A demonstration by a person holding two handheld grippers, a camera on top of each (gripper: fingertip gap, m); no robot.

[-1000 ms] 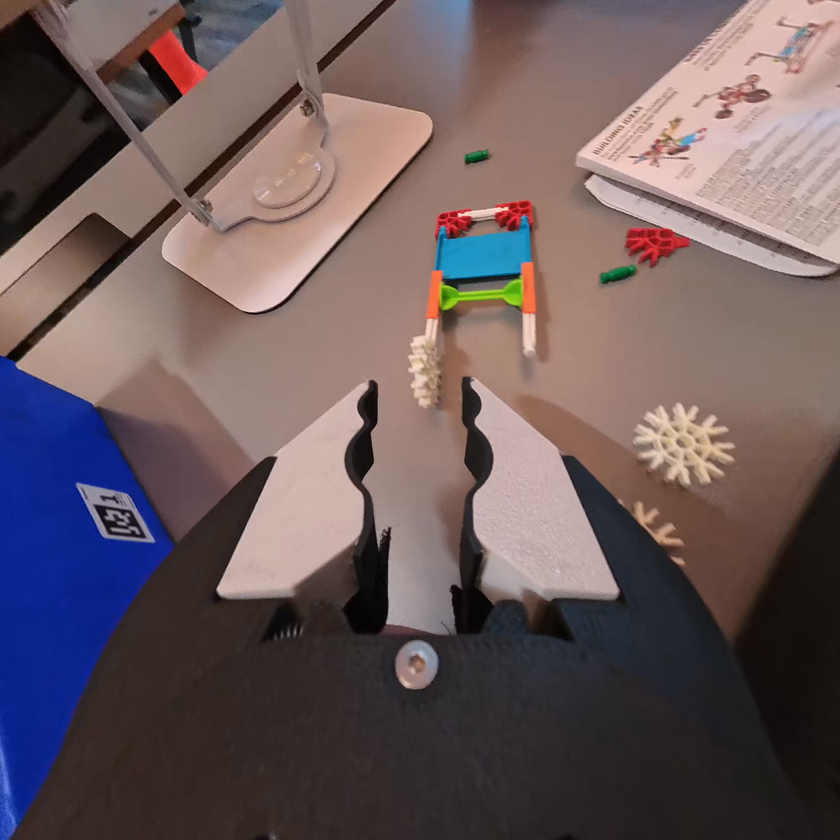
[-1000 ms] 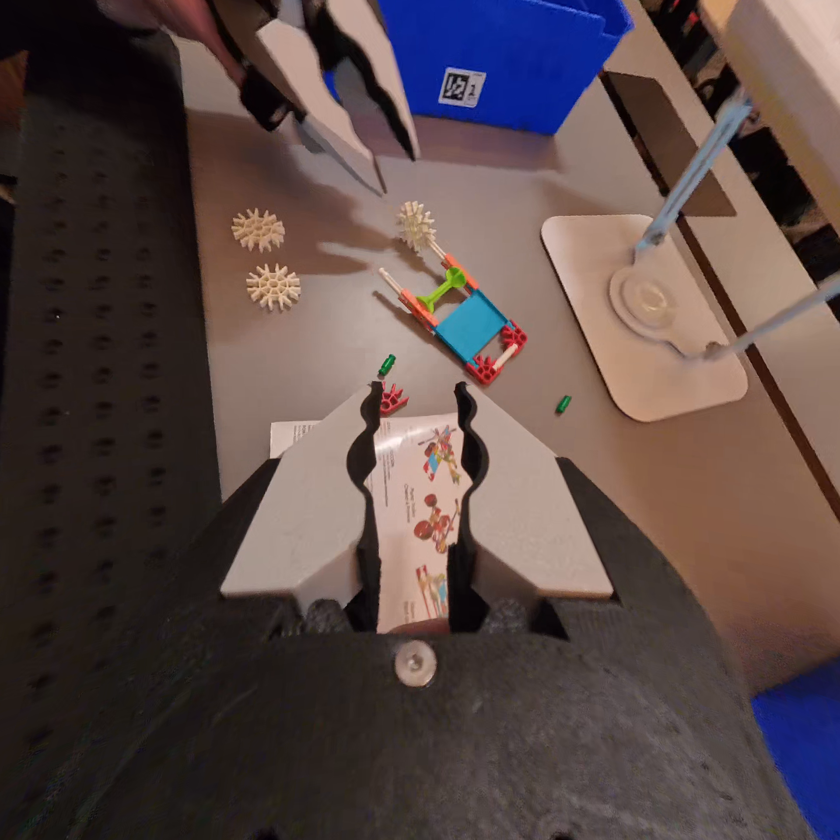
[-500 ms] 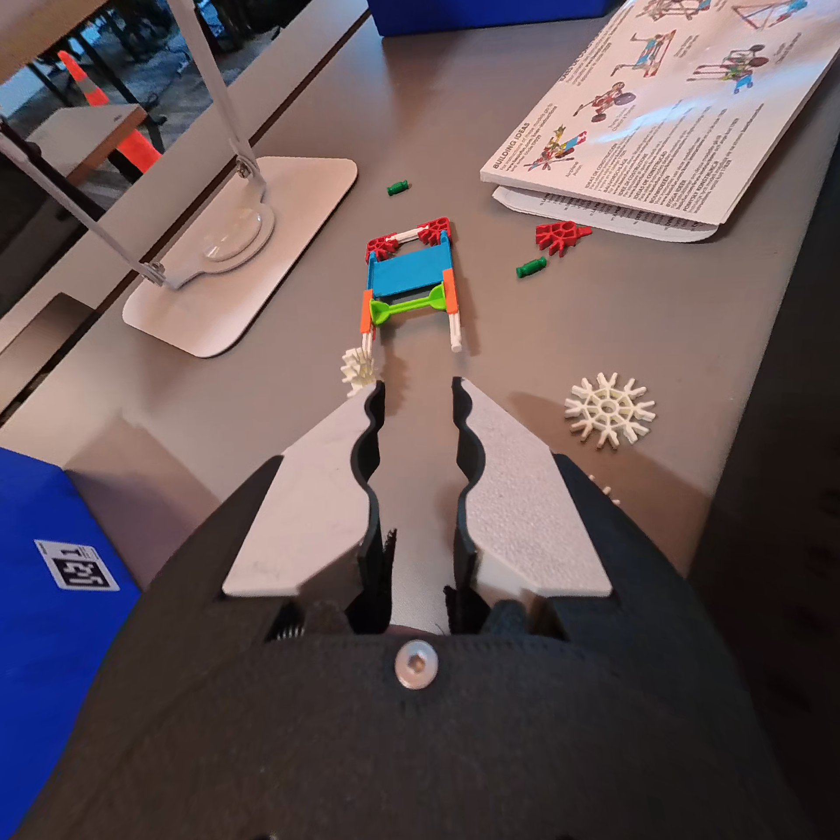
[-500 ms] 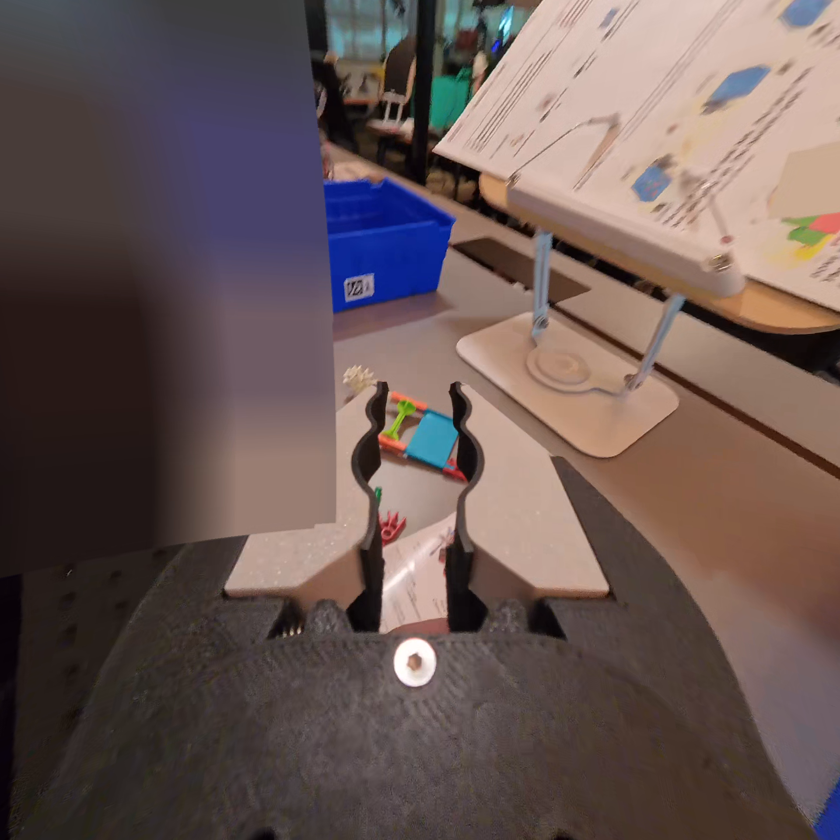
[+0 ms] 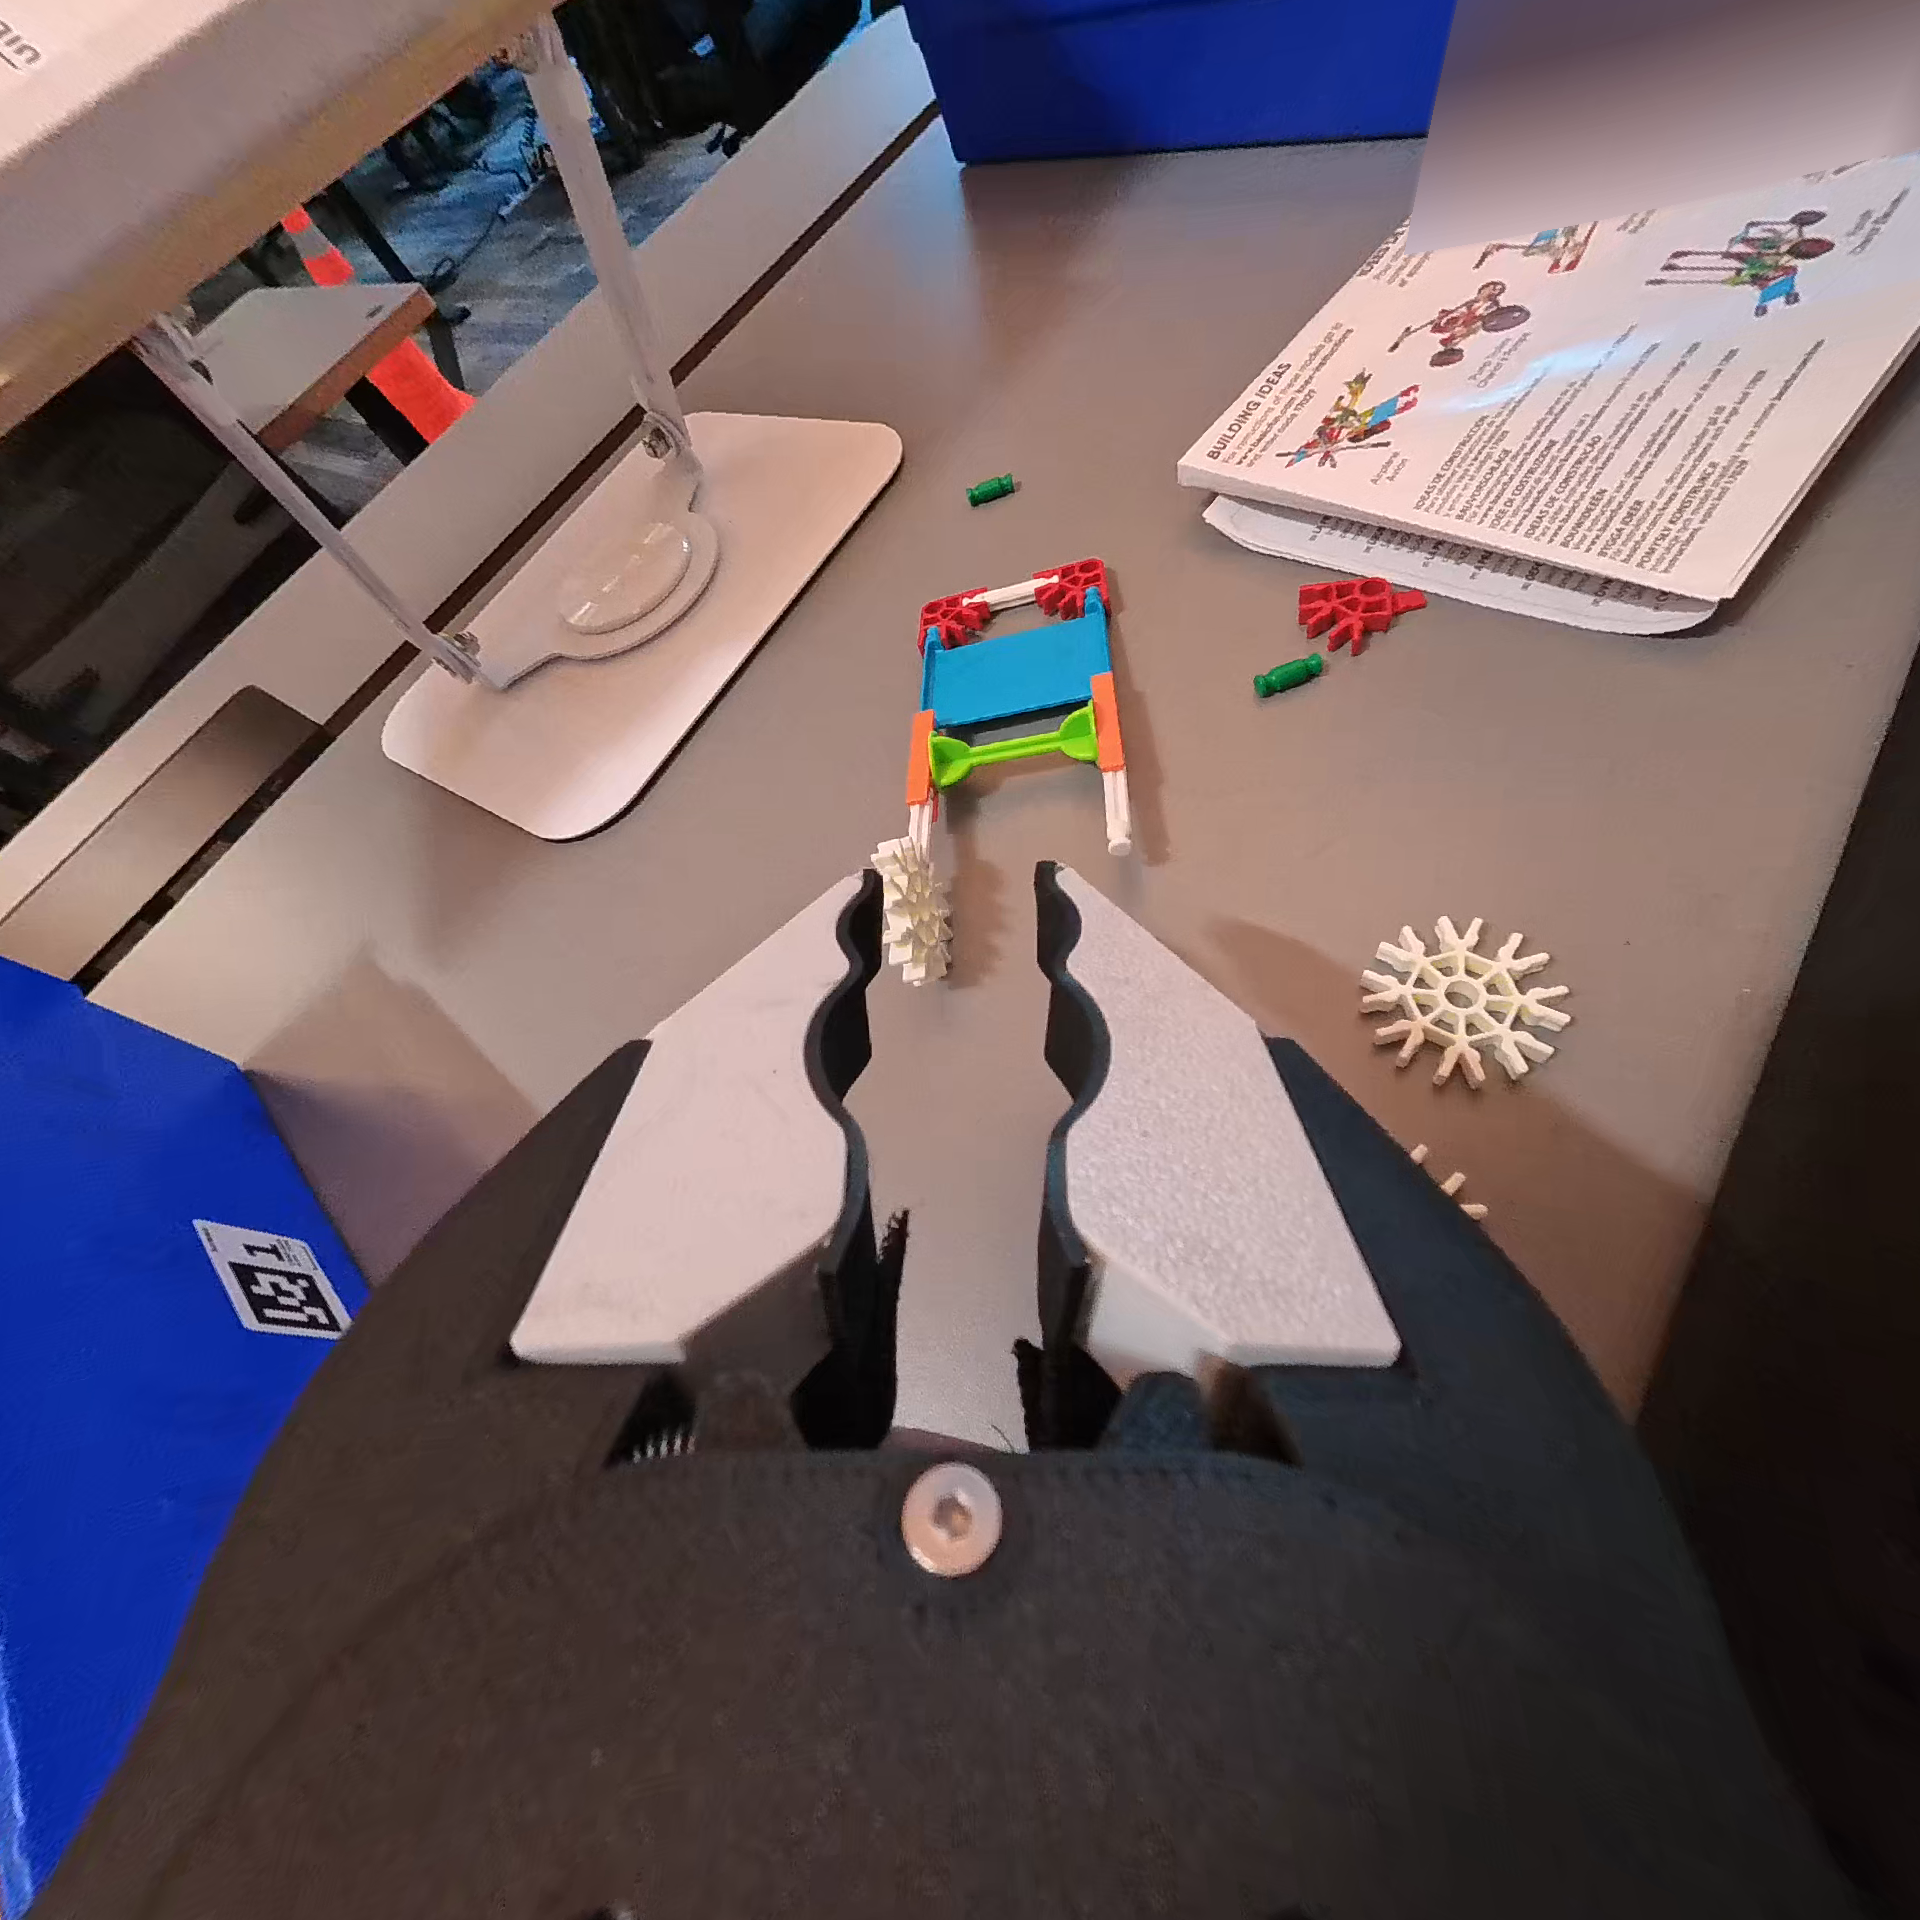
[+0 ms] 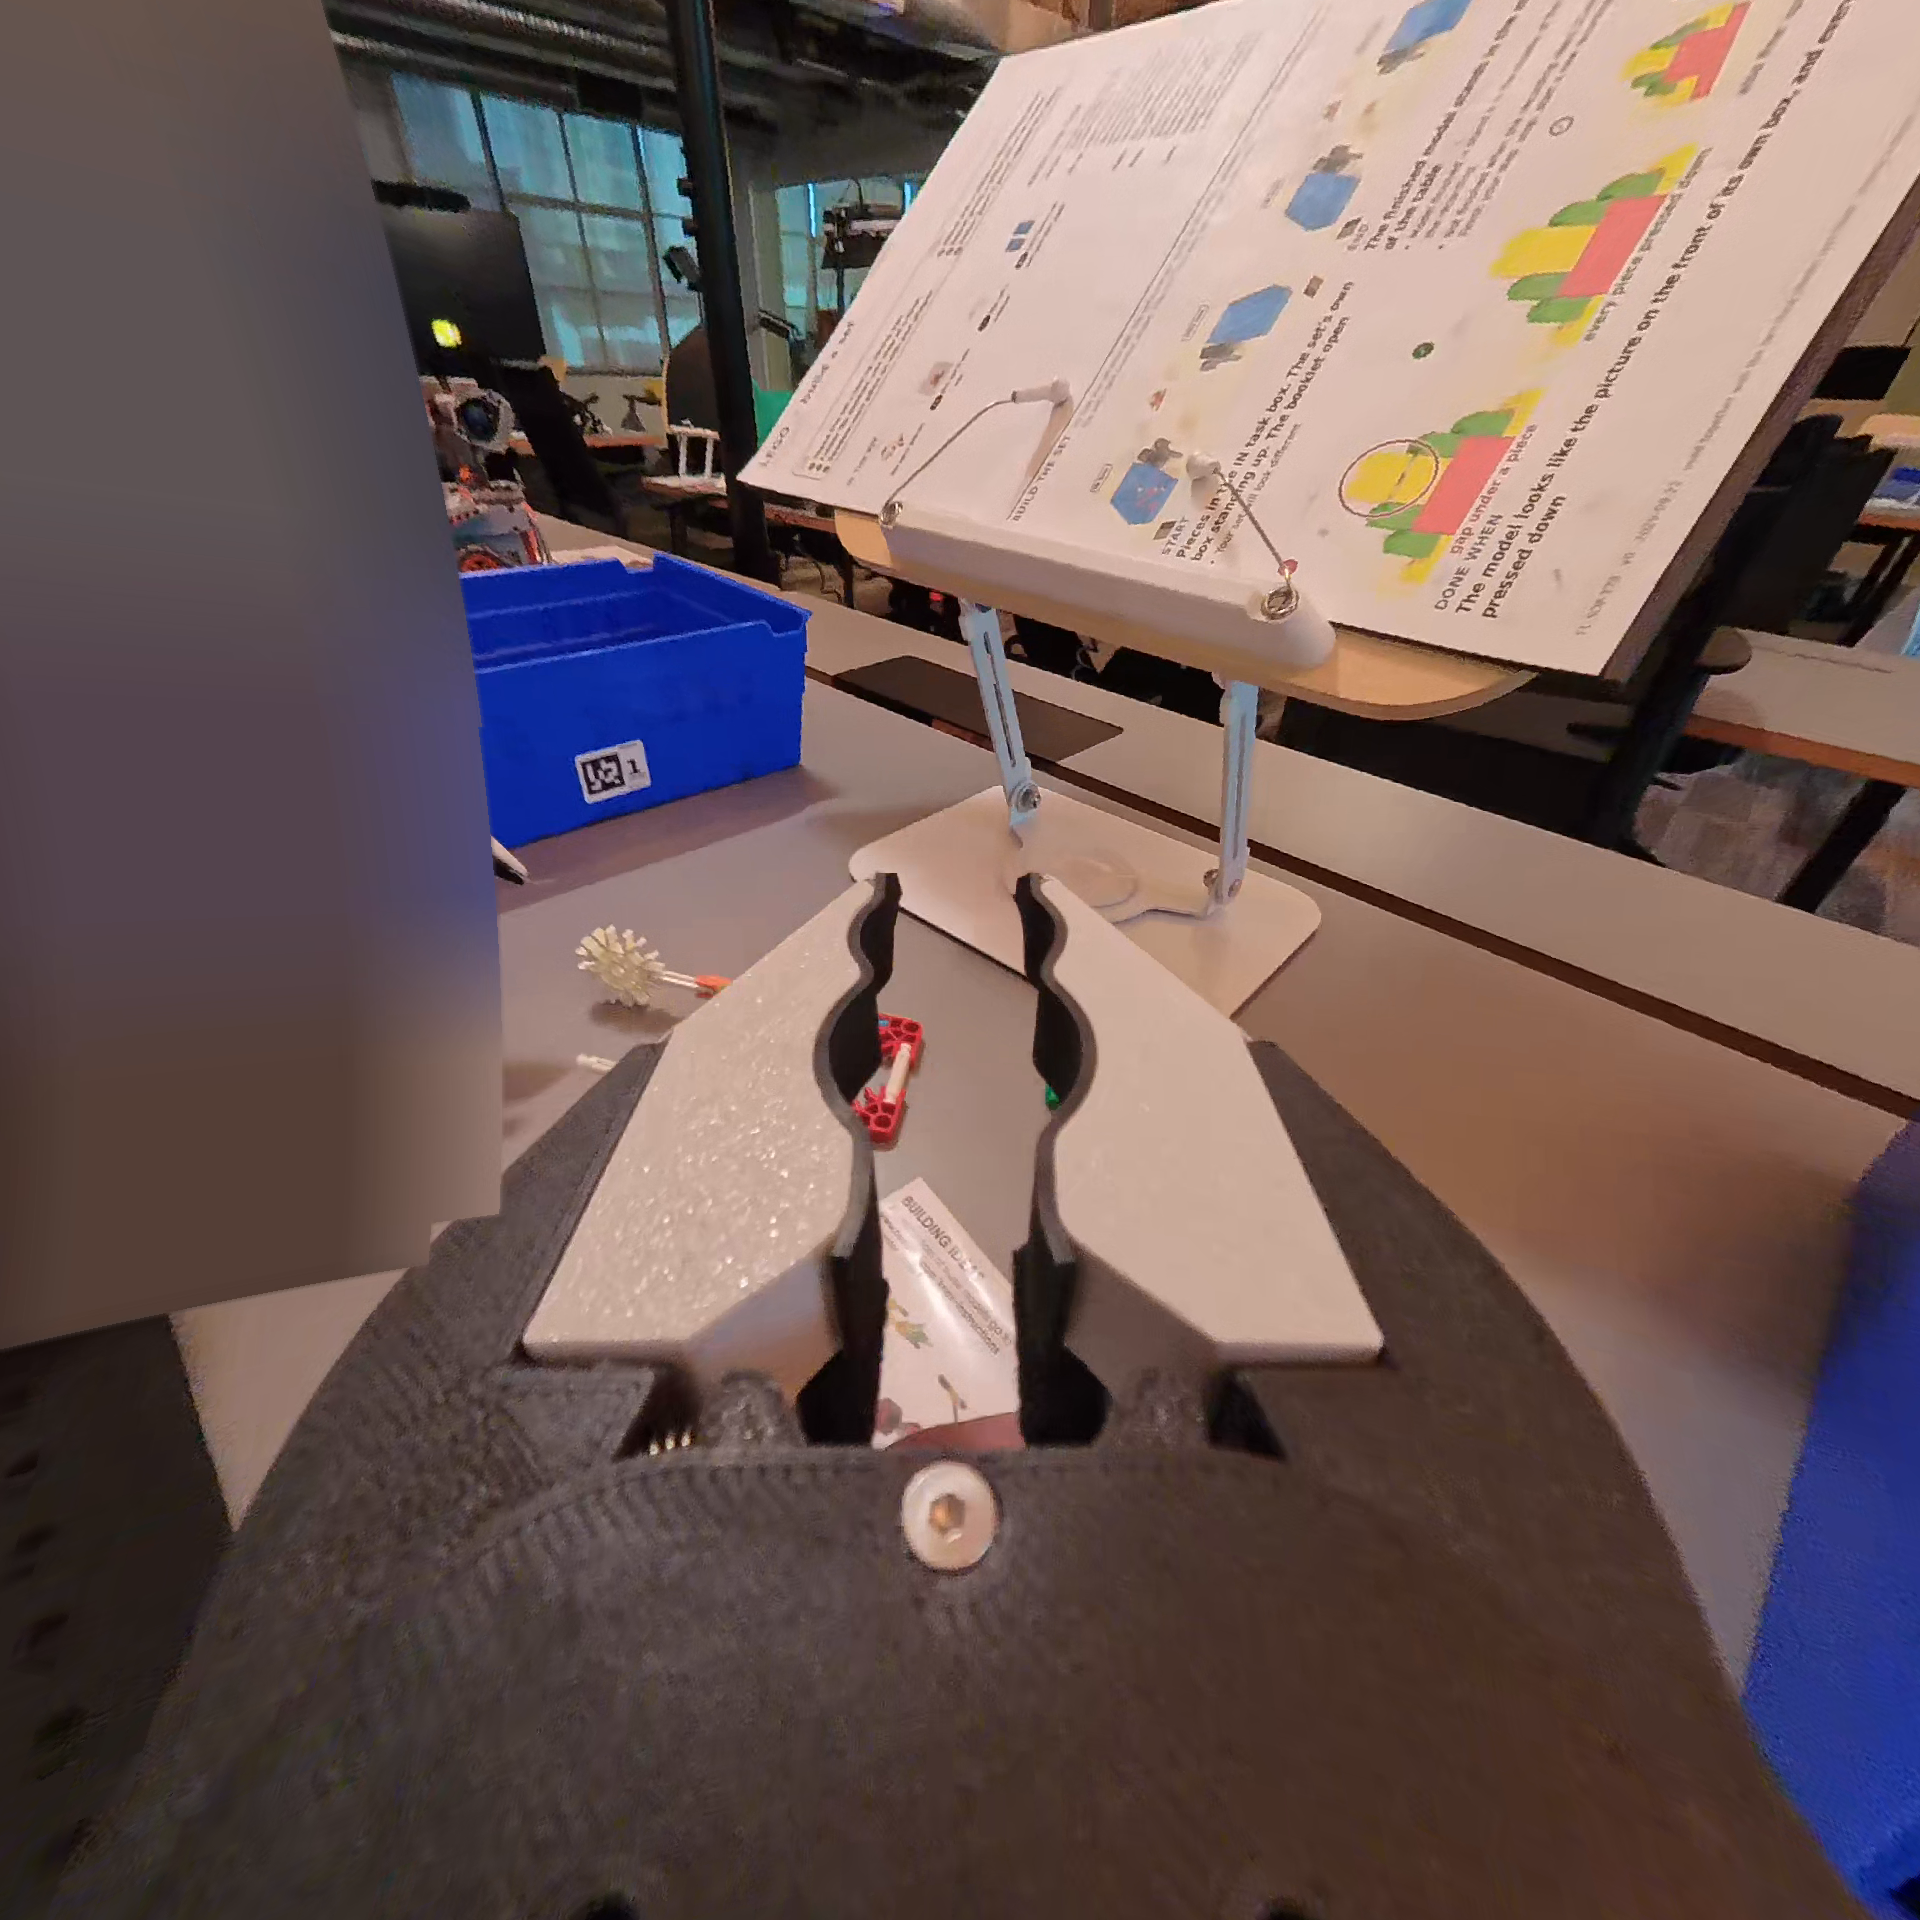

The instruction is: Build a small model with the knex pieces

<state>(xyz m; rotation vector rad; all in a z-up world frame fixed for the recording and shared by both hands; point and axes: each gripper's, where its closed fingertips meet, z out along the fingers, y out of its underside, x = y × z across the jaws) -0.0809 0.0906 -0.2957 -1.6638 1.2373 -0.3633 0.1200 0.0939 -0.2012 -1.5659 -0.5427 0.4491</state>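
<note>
A small toy frame (image 5: 1013, 670) lies flat on the grey table (image 5: 1351, 831). It has a blue panel, red corner connectors, a green rod and orange sleeves. A white snowflake wheel (image 5: 912, 925) sits on the end of its left white rod. My left gripper (image 5: 951, 883) is open and empty, and the wheel stands just inside its left fingertip. My right gripper (image 6: 956, 888) is open and empty, low over a booklet (image 6: 940, 1299). The frame's red end (image 6: 883, 1081) shows between its fingers, and the wheel (image 6: 623, 966) is off to the left.
A loose white snowflake wheel (image 5: 1463, 997), a red connector (image 5: 1351, 608) and two green pegs (image 5: 1288, 675) (image 5: 992, 490) lie around the frame. The booklet (image 5: 1558, 416) lies far right. A document stand (image 6: 1091, 914) holds a printed sheet (image 6: 1351, 312). Blue bins (image 5: 104, 1351) (image 6: 623, 686) stand nearby. Some 25 cm of space lies between my two pairs of fingers.
My right gripper has swung from looking down at the table to a low, level view toward the stand. My left gripper backed off, then came close to the wheel again.
</note>
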